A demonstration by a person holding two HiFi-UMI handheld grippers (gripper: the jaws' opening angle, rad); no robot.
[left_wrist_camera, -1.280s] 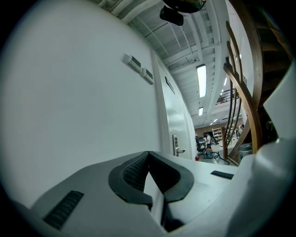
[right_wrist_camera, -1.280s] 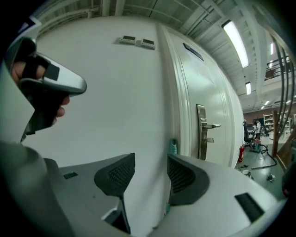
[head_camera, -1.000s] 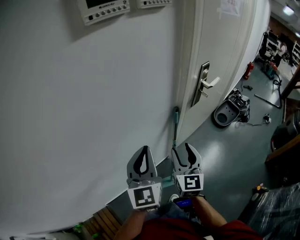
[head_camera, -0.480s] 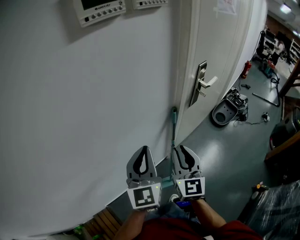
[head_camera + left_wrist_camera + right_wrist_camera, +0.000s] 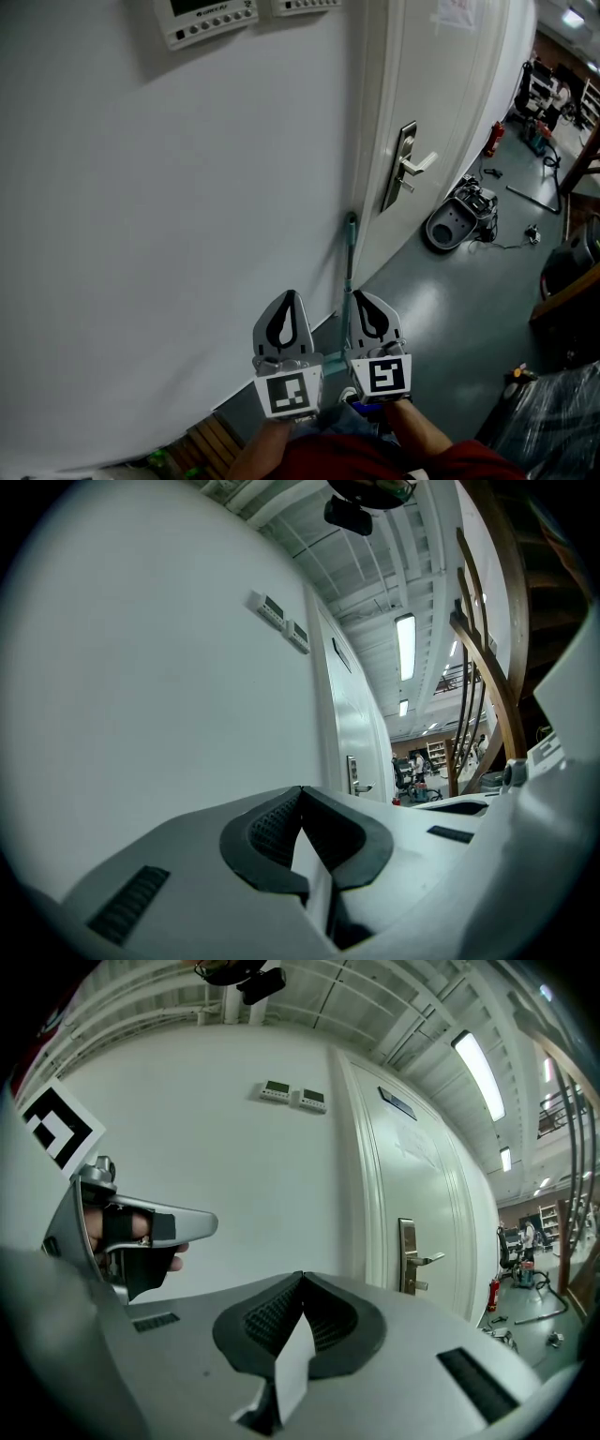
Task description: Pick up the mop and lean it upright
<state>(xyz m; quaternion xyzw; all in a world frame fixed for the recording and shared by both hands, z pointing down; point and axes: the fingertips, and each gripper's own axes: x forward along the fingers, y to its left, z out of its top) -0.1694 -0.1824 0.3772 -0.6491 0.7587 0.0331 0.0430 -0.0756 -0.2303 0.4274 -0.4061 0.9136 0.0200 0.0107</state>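
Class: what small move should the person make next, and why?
Probably draw the right gripper back, clear of the mop handle: it already leans upright against the wall beside the door frame, and that gripper's jaws have just closed with nothing between them.

The mop [image 5: 350, 253] is leaning upright against the wall [image 5: 169, 234], just left of the door [image 5: 441, 103]. Before it, the left hand-held gripper [image 5: 287, 298] and the right hand-held gripper [image 5: 364, 300] are sitting side by side, the mop rising between them. Panels [image 5: 208, 17] are hanging on the wall above.
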